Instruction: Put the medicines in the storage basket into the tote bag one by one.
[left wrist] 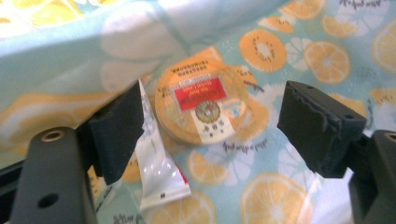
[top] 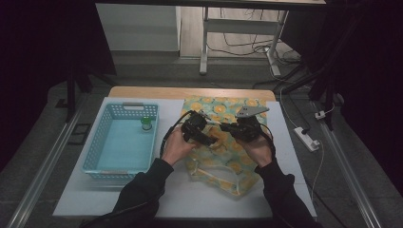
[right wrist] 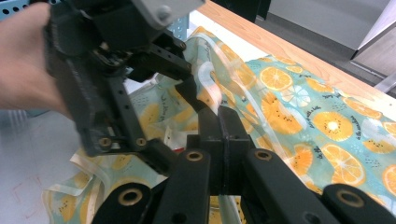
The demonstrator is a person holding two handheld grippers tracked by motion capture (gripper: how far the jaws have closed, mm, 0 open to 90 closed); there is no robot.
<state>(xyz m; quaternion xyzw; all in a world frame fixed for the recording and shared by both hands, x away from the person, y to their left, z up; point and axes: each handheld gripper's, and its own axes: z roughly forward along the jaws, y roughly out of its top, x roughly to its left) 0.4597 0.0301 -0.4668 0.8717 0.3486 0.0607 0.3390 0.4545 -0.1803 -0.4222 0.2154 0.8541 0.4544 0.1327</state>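
- Black pads of the left tongs [left wrist: 210,135] stand spread, pinching nothing; the round tin [left wrist: 201,103] and white sachet [left wrist: 156,163] lie inside the orange-print bag [top: 223,142].
- Right tongs [right wrist: 222,135] are pressed together on the bag's rim [right wrist: 219,88], holding the mouth up.
- Keep that lift steady and back the left out straight, without snagging the fabric.
- Blue basket [top: 95,156] sits left on the surface [top: 190,199].

My high view looks forward and down over the whole table [top: 190,204], from well back. My left gripper view sits close, facing down onto the orange-print bag [left wrist: 299,56]. My right gripper view looks level and near along that bag [right wrist: 327,116]. All three share it.
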